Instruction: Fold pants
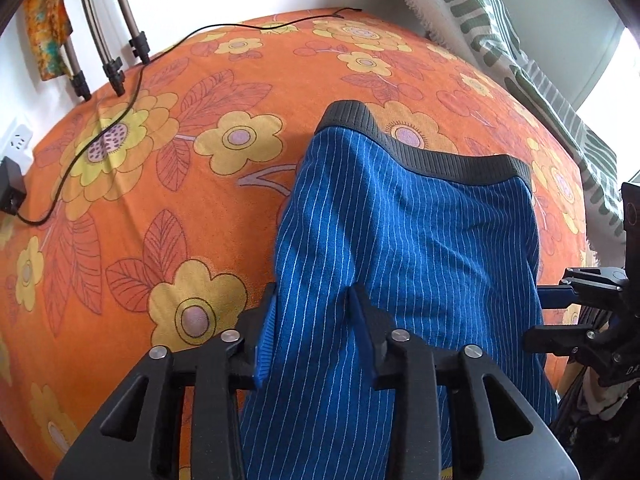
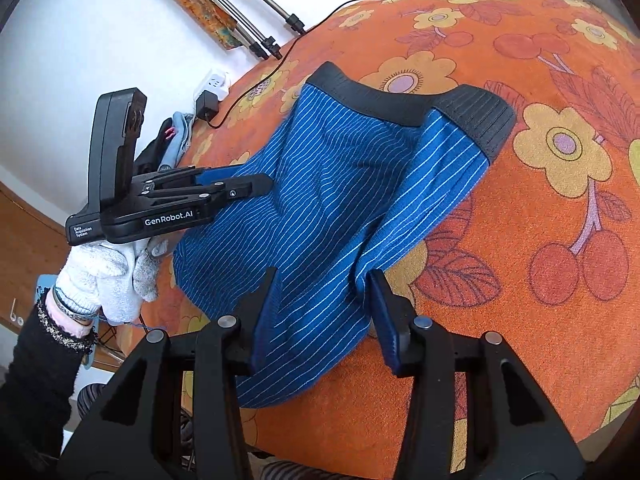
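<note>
Blue pinstriped pants (image 1: 400, 232) with a black ribbed waistband (image 1: 432, 152) lie on the orange floral bed (image 1: 168, 184); the waistband is at the far end. My left gripper (image 1: 314, 304) has its jaws apart with the blue cloth bunched between them at the near left part of the pants. My right gripper (image 2: 324, 284) also has its jaws apart around a fold of the pants (image 2: 332, 184) at their near right edge. The left gripper shows from the side in the right wrist view (image 2: 256, 186), held by a white-gloved hand (image 2: 108, 276).
A black cable (image 1: 132, 92) runs across the far left of the bed to a charger and wall socket (image 1: 16, 148). Metal tube legs (image 1: 116, 40) stand at the back left. A green-striped white cloth (image 1: 520, 60) lies along the far right edge.
</note>
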The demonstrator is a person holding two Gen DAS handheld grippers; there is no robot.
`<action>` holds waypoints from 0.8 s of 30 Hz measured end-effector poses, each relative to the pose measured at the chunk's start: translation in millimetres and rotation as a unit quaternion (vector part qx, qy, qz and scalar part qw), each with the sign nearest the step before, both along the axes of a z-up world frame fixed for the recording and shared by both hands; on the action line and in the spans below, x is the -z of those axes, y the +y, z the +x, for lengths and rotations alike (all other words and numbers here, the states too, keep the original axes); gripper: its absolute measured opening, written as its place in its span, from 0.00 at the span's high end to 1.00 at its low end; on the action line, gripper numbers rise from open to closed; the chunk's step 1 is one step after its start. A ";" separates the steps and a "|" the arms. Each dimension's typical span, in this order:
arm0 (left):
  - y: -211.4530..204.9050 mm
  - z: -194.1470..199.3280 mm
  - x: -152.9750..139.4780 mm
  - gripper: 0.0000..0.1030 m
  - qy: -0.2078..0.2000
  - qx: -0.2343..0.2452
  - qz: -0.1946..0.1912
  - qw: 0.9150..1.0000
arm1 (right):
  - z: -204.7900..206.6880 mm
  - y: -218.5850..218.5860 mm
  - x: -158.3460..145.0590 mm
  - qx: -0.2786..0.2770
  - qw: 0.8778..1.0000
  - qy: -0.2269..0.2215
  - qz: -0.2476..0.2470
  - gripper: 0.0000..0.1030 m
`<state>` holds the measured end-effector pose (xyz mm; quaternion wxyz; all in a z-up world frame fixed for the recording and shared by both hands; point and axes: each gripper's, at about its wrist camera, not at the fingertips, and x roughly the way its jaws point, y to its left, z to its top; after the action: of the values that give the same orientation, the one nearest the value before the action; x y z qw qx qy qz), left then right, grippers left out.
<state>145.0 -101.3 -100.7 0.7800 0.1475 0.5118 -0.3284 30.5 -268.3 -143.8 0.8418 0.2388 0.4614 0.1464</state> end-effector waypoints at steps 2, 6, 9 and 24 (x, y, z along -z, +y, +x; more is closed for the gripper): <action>1.3 2.9 0.2 0.88 0.008 -0.005 -0.010 1.000 | 2.4 7.0 -1.6 -0.003 1.000 -0.010 -0.019 0.54; 2.0 1.3 -0.3 0.93 0.008 -0.003 -0.021 1.000 | 10.2 19.0 -0.2 -0.012 0.999 -0.018 -0.039 0.64; 10.0 6.0 -1.3 0.93 0.025 -0.024 -0.051 0.998 | 15.8 16.1 5.6 -0.008 0.999 -0.017 -0.031 0.91; 46.3 6.2 -46.7 0.94 0.036 -0.088 -0.189 0.977 | 6.9 -11.7 -23.8 0.006 0.998 -0.058 0.040 0.93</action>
<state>151.2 -55.0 -54.0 0.8007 -0.0603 0.4789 -0.3549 37.4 -280.0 -120.0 0.8578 0.2658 0.4045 0.1732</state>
